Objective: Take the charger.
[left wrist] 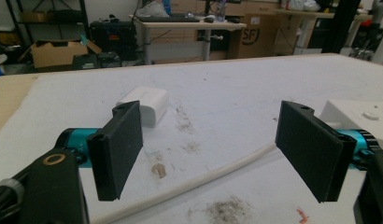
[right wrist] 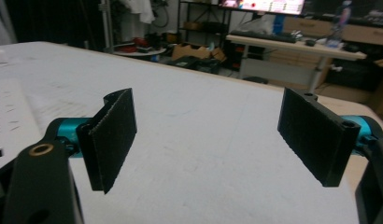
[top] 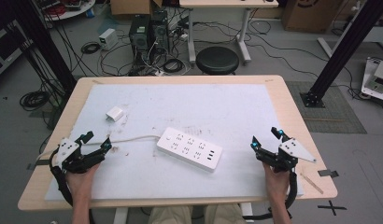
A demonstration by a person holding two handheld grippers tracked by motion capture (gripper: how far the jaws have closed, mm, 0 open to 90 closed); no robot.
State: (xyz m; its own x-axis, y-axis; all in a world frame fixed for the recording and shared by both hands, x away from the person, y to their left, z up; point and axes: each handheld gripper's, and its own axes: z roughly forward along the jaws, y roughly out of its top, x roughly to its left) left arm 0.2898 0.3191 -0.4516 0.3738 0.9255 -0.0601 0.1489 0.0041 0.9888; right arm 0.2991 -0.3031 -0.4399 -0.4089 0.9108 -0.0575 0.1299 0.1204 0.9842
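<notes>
A white power strip (top: pixel 190 149) lies flat a little below the middle of the high view, on the white mat (top: pixel 236 112) that covers the wooden table (top: pixel 292 107), its long side running from upper left to lower right and its sockets facing up. Its white cable (top: pixel 133 138) leaves the upper left end and runs leftward across the mat, toward the left edge of the frame. Up and to the left of the strip, well apart from it, sits a small white plug adapter (top: pixel 114 113), on its own on the mat. The left gripper (top: pixel 97 142) rests at the lower left of the high view, held in a hand (top: pixel 81 175), its jaws spread wide with nothing between them; in the left gripper view the cable crosses the mat just beyond the jaws and the adapter lies farther off behind them. The right gripper (top: pixel 265 137) is at the lower right, well apart from the strip, jaws likewise spread and empty over bare mat. On the floor beyond the table's far edge stands a black round stool (top: pixel 217 59).
</notes>
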